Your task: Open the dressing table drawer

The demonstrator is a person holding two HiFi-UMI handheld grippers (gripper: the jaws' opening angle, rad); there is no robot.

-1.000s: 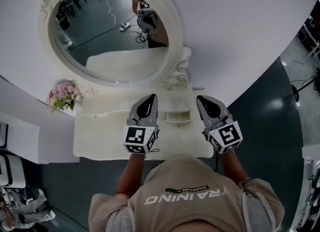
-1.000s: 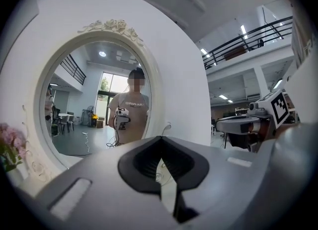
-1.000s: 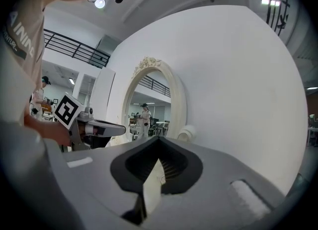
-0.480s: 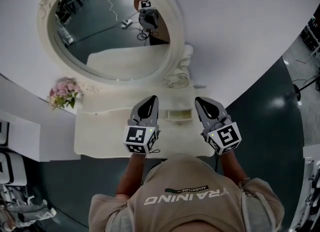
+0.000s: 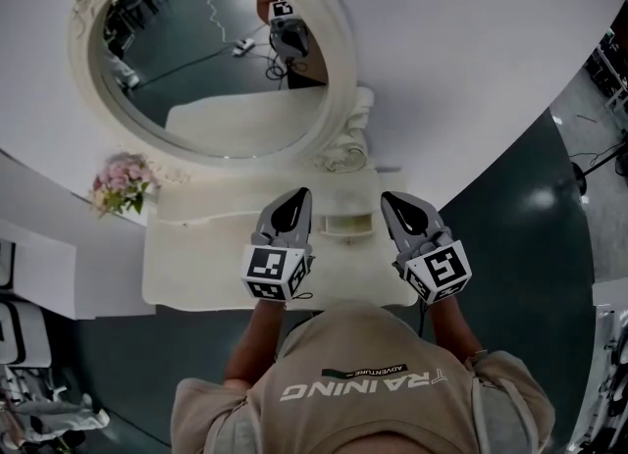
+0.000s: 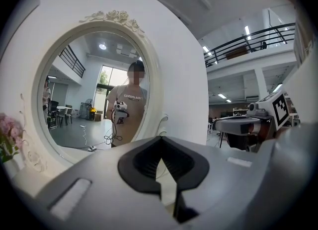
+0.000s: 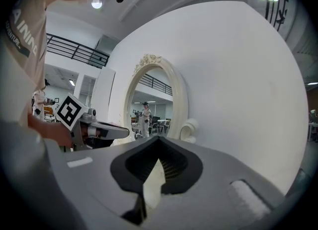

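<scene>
The cream dressing table (image 5: 196, 266) stands against a white wall (image 5: 471, 70) under an oval mirror (image 5: 211, 60). Pink flowers (image 5: 123, 185) are at its far left, and the dark floor (image 5: 510, 236) is on the right. The left gripper (image 5: 294, 194) and right gripper (image 5: 390, 199) hover over the table with jaws closed and empty. A small open box (image 5: 347, 224), perhaps the drawer, lies between them.

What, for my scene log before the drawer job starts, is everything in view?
oval mirror in a carved cream frame: one, cream, behind the table against the wall
cream dressing table: one, cream, below the mirror
pink flower bunch: one, pink, at the table's far left
small cream box: one, cream, on the tabletop between the claws
beige shirt: one, beige, foreground
left claw: one, grey, shut, empty, over the tabletop
right claw: one, grey, shut, empty, over the tabletop
</scene>
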